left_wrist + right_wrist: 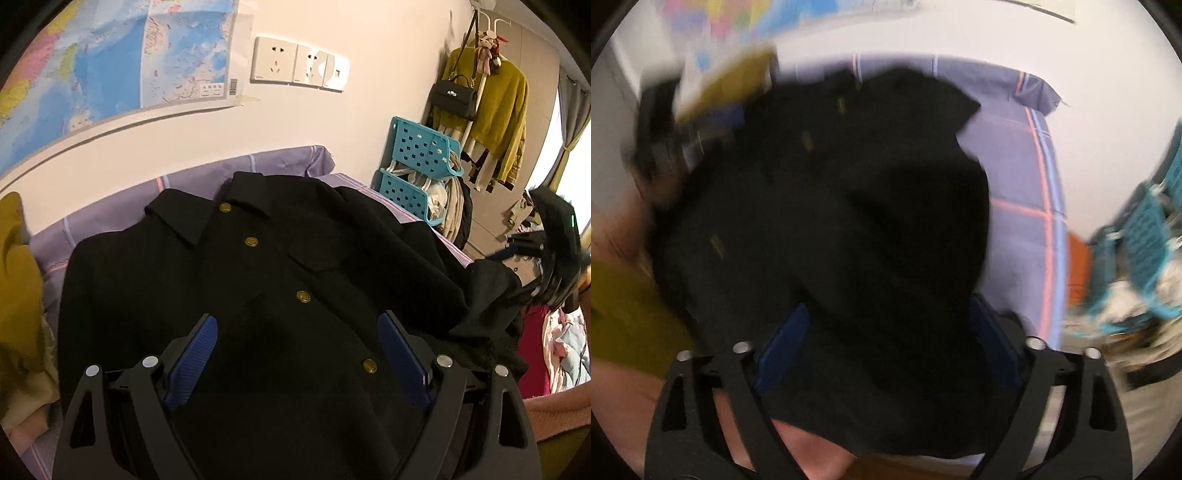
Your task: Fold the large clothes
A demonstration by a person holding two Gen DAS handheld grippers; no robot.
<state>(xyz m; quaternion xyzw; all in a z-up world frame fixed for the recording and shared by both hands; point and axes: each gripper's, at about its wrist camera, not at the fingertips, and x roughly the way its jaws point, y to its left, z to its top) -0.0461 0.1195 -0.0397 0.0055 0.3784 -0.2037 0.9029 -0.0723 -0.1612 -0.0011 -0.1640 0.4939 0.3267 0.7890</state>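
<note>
A black jacket (258,280) with gold buttons and a collar lies front-up on a purple bedsheet (110,218). My left gripper (299,354) is open, its blue pads spread wide just above the jacket's lower front. The right gripper shows in the left wrist view (557,258) at the right edge, by the jacket's right sleeve. In the blurred right wrist view the jacket (849,206) fills the middle, and my right gripper (890,339) is open with black cloth lying between its pads. The sheet (1015,177) shows to the right.
A yellow garment (18,288) lies at the bed's left. Blue plastic baskets (417,166) stand beside the bed, with a rack of hanging clothes and a black bag (480,103) behind. A map and wall sockets (299,64) are on the wall.
</note>
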